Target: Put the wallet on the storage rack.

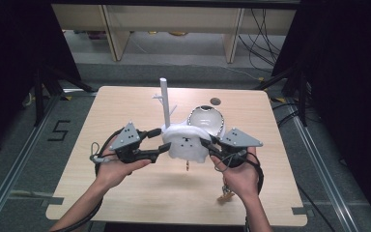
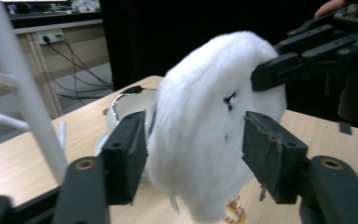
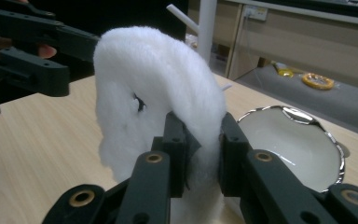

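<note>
A fluffy white plush (image 1: pixel 187 142) with small dark marks hangs above the table's middle, between my two grippers. My right gripper (image 1: pixel 205 141) pinches its right edge; in the right gripper view the jaws (image 3: pixel 203 135) are shut on the plush (image 3: pixel 158 84). At its left side, my left gripper (image 1: pixel 162 140) stands open with the plush (image 2: pixel 209 130) between its pads (image 2: pixel 126 154), which do not press it. A small gold clasp (image 2: pixel 233 214) dangles from the underside of the plush.
A white branched stand (image 1: pixel 164 101) rises just behind the plush. A white bowl with a silver rim (image 1: pixel 207 121) sits behind and to the right of it. A small gold trinket (image 1: pixel 224 195) lies on the wooden table (image 1: pixel 125 193) near the right hand.
</note>
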{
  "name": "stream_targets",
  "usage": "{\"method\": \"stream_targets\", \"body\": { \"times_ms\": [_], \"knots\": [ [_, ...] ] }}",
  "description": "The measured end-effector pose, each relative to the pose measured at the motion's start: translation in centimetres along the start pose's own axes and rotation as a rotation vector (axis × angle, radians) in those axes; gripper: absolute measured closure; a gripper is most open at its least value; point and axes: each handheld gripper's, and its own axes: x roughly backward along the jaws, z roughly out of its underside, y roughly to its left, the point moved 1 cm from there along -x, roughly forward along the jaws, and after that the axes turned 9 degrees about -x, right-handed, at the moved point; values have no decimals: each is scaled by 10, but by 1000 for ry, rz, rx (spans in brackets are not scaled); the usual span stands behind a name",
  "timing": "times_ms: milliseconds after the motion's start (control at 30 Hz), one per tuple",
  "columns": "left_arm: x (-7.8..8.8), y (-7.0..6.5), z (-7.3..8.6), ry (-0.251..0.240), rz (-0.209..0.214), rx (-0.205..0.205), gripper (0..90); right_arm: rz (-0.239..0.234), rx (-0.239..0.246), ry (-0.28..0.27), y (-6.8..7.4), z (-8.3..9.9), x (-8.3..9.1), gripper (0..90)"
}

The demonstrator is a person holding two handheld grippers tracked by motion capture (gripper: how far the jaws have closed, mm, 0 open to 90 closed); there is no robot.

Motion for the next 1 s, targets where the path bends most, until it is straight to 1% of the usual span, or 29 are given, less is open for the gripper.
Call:
{"method": "stream_targets", "body": {
  "times_ms": [33,100,133,167,200,233,267,300,333,367,400,433,467,500,533,567,633,667,700,733,800,833,867,900,933,967,1000],
  "knots": [
    [3,0,1,0,-10,-6,341,20,2,-14,-2,-2,2,777],
    [10,1,4,-7,-27,-4,336,20,-6,-19,-2,-3,4,778],
    [15,1,5,1,-38,-8,332,23,-3,-28,-3,-4,5,777],
    [23,2,10,1,-56,-5,329,36,5,-34,-6,-6,7,777],
    [23,2,10,1,-56,-5,329,36,5,-34,-6,-6,7,777],
    [28,2,12,2,-64,-4,329,34,-8,-36,-6,-6,7,777],
    [32,2,15,3,-72,2,330,24,-7,-37,-7,-7,7,777],
    [41,3,21,-3,-94,12,331,36,-18,-41,-8,-8,9,777],
    [41,3,21,-3,-94,12,331,36,-18,-41,-8,-8,9,777],
    [49,3,27,-6,-114,24,332,44,-5,-51,-10,-9,9,777],
    [49,3,27,-6,-114,24,332,44,-5,-51,-10,-9,9,777],
    [56,2,35,-2,-126,45,332,52,-29,-48,-9,-9,10,777],
    [56,2,35,-2,-126,45,331,52,-29,-48,-9,-9,10,777],
    [63,2,44,-10,-140,75,330,47,-17,-54,-11,-10,10,777],
    [63,2,44,-10,-140,75,330,47,-17,-54,-11,-10,10,777],
    [70,2,53,3,-170,104,330,53,-14,-50,-12,-11,11,777],
    [76,2,62,16,-198,106,329,59,-19,-58,-12,-11,10,777],
    [79,2,67,32,-214,107,329,62,-23,-58,-12,-12,11,777],
    [79,2,67,32,-214,107,328,62,-23,-58,-12,-12,11,777],
    [81,3,72,34,-227,112,328,62,-18,-60,-13,-12,10,776],
    [86,3,80,50,-258,121,328,63,-20,-61,-13,-13,11,777],
    [89,4,86,48,-282,133,328,72,-15,-77,-15,-14,11,776],
    [89,4,86,48,-282,133,328,72,-15,-77,-15,-14,11,776],
    [91,4,89,56,-292,137,327,73,-26,-78,-15,-14,11,776],
    [93,3,92,59,-303,149,327,73,-26,-78,-15,-14,11,776],
    [94,3,96,50,-311,159,327,67,-27,-82,-16,-14,11,776],
    [97,3,101,60,-332,178,327,82,-42,-85,-16,-15,12,776]
  ]
}}
